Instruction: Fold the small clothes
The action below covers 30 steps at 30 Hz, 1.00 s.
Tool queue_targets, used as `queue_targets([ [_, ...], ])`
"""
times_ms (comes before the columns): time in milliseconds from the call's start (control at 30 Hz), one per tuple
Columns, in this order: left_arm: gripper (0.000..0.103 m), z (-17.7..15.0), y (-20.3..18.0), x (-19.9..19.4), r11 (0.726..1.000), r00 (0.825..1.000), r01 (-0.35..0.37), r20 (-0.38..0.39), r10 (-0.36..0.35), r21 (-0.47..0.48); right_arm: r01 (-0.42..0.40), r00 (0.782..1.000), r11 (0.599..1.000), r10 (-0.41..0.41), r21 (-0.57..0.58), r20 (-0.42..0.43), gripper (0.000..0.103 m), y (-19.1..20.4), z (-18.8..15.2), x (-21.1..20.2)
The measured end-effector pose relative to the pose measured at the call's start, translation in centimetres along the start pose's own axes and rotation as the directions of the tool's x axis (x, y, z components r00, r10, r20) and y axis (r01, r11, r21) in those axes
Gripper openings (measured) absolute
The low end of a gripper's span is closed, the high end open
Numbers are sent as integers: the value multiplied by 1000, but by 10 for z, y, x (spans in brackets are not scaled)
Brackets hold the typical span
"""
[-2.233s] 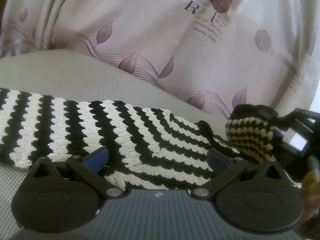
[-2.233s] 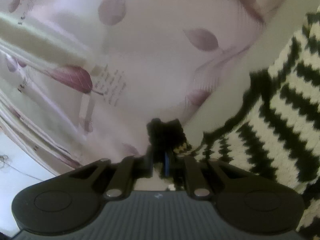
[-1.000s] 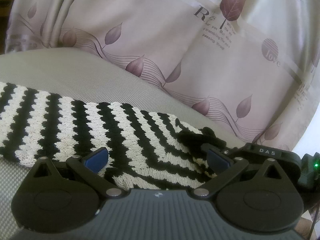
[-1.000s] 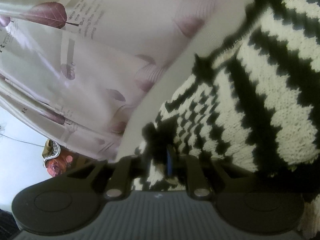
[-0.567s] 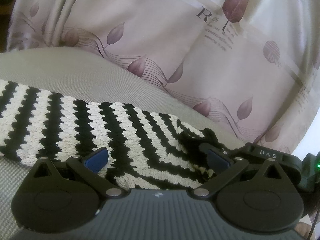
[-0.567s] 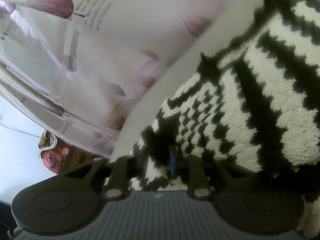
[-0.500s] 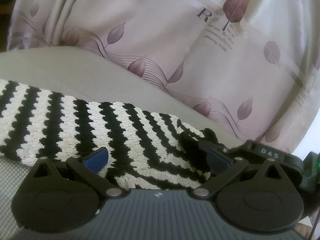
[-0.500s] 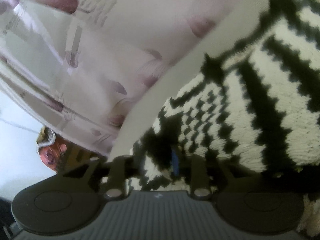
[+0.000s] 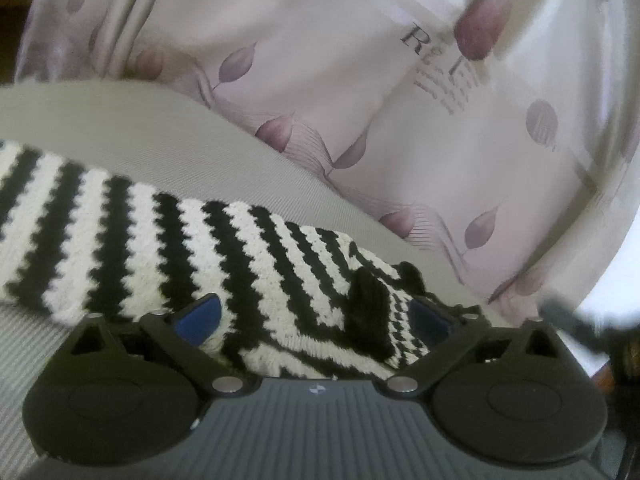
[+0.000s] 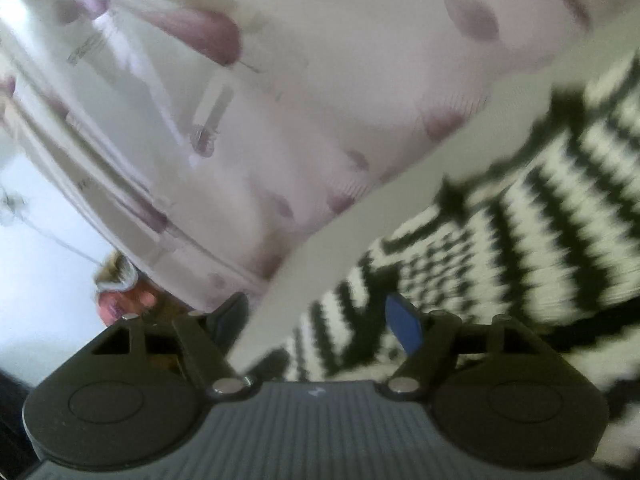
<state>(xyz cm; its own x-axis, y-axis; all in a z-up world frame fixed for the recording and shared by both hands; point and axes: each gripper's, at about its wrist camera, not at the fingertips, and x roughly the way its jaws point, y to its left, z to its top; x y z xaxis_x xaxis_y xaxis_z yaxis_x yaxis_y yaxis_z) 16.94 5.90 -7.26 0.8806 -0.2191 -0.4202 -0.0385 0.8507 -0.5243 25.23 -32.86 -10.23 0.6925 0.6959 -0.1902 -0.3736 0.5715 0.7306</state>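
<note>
Left gripper [image 9: 316, 314] spread wide, empty, low over near edge of striped knit [image 9: 168, 248]. Right gripper [image 10: 320, 320] likewise wide, gripping nothing. Knit flat on grey cushion [image 9: 120, 128], curtain [image 9: 360, 80] beyond; sleeve lies folded over body, likely ready for next fold.

The grey ribbed surface [image 9: 132, 136] carries one item: a black-and-white striped knit [image 9: 168, 248], lying flat near the far edge and reaching toward the right edge.

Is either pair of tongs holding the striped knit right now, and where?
Nothing is held. Left tongs and right tongs both stand open over the striped knit.
</note>
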Motion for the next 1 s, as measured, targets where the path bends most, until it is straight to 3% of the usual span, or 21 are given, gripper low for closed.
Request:
queue_targets([
  [133,98,10,20,-38,997,1000,-21,6,21,-79,121,993,976,-120,-182,13,77,6,-12,-49],
  [367,88,37,103,-122,948,993,-100,28,114,-302,178,984,965,-178,-192,20,77,-10,-28,-74],
  [533,88,57,163,-174,914,978,-176,36,203,-366,190,982,969,-186,-158,36,77,-16,-36,-79],
  [600,84,65,191,-182,887,967,-224,20,253,-405,198,980,968,-193,-154,45,77,-16,-38,-83],
  [633,73,68,204,-185,873,965,-232,7,261,-429,204,979,967,-199,-152,44,77,-15,-38,-83],
  [733,56,77,236,-187,849,968,-232,-27,249,-475,209,978,968,-205,-136,43,77,-17,-40,-87],
  [1000,52,88,260,-180,864,974,-212,-23,227,-457,226,974,970,-222,-87,54,77,-22,-43,-93],
])
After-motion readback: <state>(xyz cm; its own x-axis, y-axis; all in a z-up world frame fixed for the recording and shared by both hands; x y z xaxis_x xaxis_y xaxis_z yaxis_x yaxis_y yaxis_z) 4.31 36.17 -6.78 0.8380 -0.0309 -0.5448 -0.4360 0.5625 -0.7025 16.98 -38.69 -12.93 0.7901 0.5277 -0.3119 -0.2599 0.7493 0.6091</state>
